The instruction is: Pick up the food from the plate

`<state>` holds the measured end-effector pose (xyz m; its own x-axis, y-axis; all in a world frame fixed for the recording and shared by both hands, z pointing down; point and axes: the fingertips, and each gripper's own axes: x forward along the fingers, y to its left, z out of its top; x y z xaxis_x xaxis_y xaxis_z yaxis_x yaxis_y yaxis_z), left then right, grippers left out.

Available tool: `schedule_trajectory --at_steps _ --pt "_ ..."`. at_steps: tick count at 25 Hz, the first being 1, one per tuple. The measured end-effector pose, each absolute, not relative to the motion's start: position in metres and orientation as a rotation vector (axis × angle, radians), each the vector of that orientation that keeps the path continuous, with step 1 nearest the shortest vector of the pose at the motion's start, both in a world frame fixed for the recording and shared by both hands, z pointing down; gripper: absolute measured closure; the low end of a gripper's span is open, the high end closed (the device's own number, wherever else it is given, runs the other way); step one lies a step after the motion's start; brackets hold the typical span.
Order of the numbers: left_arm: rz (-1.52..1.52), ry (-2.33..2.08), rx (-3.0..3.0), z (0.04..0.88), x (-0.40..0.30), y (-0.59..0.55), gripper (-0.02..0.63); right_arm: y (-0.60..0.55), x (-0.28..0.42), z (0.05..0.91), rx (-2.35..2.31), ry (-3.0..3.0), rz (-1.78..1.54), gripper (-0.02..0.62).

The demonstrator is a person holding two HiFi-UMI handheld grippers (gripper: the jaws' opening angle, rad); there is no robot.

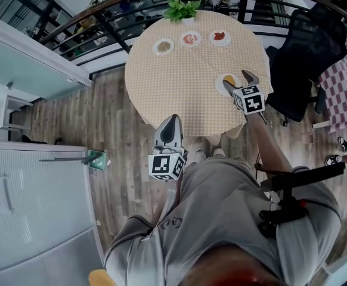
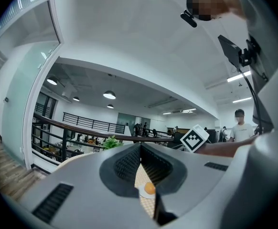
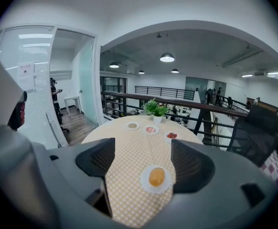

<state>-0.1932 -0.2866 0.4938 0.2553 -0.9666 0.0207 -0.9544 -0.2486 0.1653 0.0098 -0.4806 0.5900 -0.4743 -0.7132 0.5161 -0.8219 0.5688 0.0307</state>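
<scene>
A white plate (image 1: pixel 222 86) with a round orange piece of food (image 1: pixel 228 79) sits near the right edge of the round checkered table (image 1: pixel 179 82). My right gripper (image 1: pixel 236 80) hovers open just above and in front of it. In the right gripper view, the plate (image 3: pixel 145 185) and food (image 3: pixel 156 176) show between the spread jaws of the right gripper (image 3: pixel 144 162), untouched. My left gripper (image 1: pixel 172 120) is held by the table's near edge, jaws together and empty. The left gripper view shows the left gripper (image 2: pixel 140 148) shut, with the food (image 2: pixel 149 188) far beyond it.
Three small plates (image 1: pixel 190 39) of other food and a potted plant (image 1: pixel 181 9) stand at the table's far side. A black chair (image 1: pixel 304 58) is right of the table. A railing (image 1: pixel 96 16) curves behind; a glass partition (image 1: pixel 30 58) is at left.
</scene>
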Motion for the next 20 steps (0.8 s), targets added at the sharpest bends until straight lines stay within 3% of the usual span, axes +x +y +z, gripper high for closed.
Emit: schedule_trajectory --at_steps 20 --pt "-0.059 -1.905 2.261 0.516 -0.226 -0.275 0.596 -0.551 0.019 0.796 1.028 -1.838 0.563 0.244"
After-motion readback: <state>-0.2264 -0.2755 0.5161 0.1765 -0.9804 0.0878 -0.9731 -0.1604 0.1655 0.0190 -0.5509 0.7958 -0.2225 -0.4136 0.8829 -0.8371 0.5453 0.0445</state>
